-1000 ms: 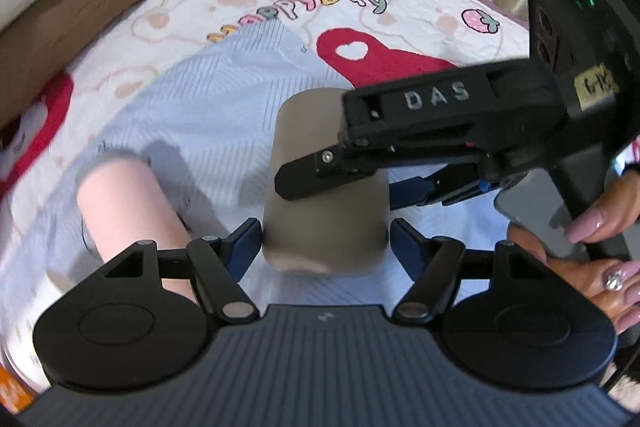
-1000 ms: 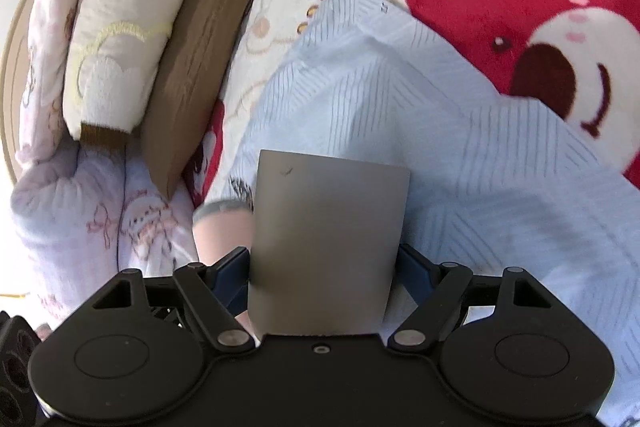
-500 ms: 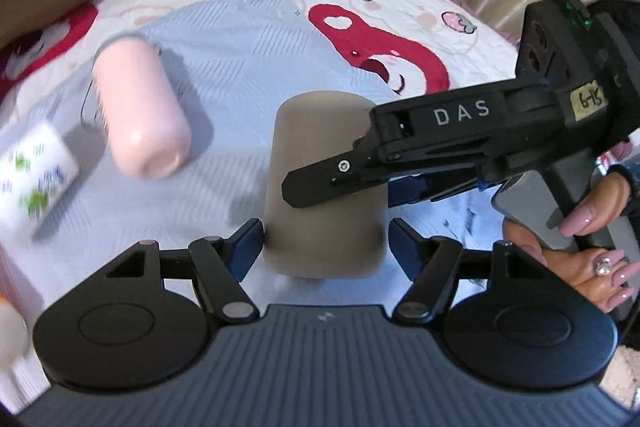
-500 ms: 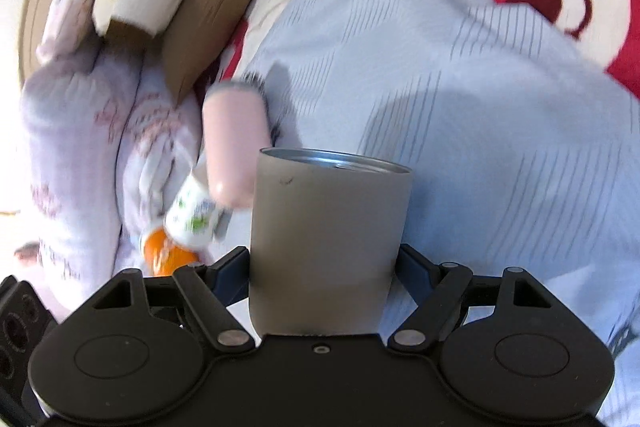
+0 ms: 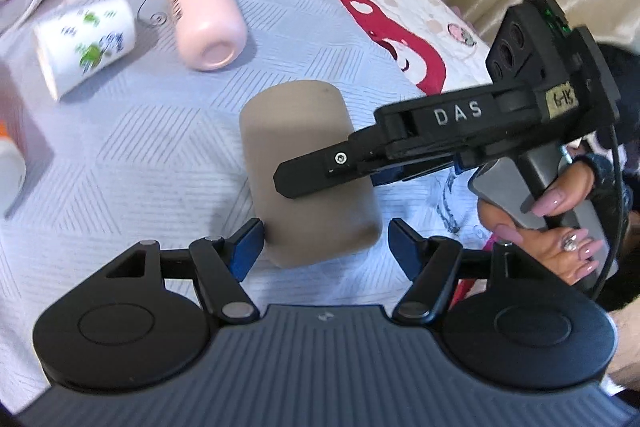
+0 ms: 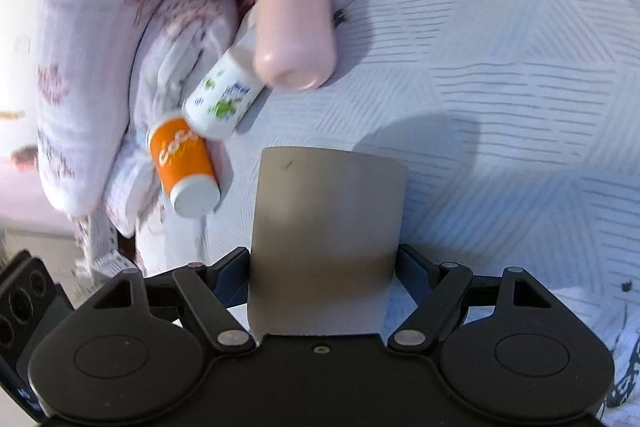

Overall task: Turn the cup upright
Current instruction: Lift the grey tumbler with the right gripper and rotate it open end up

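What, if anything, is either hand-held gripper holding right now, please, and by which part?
The right hand-held gripper clamps the taupe cup across its side wall. The left hand-held gripper is open, holding nothing.

Cup [image 6: 326, 239] now tipped (rim hidden)

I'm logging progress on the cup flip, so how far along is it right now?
Done: the right gripper is shut on the taupe cup. In hand: that cup is held over the blue cloth; which end is up is unclear. Left: setting it upright and letting go. The left gripper is open around its near end without clamping.
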Action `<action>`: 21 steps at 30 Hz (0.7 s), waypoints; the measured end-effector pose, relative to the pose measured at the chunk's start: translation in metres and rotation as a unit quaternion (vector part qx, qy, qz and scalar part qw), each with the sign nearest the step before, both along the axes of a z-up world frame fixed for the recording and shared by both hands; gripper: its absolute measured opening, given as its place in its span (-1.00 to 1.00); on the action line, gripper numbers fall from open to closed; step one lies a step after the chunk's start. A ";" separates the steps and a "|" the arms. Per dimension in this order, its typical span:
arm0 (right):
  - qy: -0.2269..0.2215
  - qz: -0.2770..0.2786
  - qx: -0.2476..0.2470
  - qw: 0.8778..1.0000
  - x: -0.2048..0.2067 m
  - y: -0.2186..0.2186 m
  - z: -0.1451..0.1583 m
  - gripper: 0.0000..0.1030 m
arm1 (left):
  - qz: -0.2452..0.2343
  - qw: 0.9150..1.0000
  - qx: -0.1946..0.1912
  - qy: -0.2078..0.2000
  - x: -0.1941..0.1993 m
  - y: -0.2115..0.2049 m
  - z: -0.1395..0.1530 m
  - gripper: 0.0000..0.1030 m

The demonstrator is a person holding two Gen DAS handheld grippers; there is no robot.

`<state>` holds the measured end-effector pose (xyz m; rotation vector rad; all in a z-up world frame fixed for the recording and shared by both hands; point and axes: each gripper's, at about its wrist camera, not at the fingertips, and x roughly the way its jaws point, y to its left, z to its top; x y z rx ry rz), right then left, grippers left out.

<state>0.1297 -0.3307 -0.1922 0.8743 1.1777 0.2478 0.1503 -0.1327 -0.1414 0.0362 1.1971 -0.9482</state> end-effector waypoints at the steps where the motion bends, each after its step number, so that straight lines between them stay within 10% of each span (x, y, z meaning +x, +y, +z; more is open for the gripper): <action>1: -0.003 0.005 -0.007 1.000 0.002 0.003 0.001 0.61 | 0.009 1.000 -0.010 0.008 0.002 0.003 -0.002 0.31; 21: -0.029 0.048 -0.034 0.998 0.016 0.009 0.004 0.63 | 0.074 0.994 -0.062 -0.051 0.004 0.015 -0.005 0.16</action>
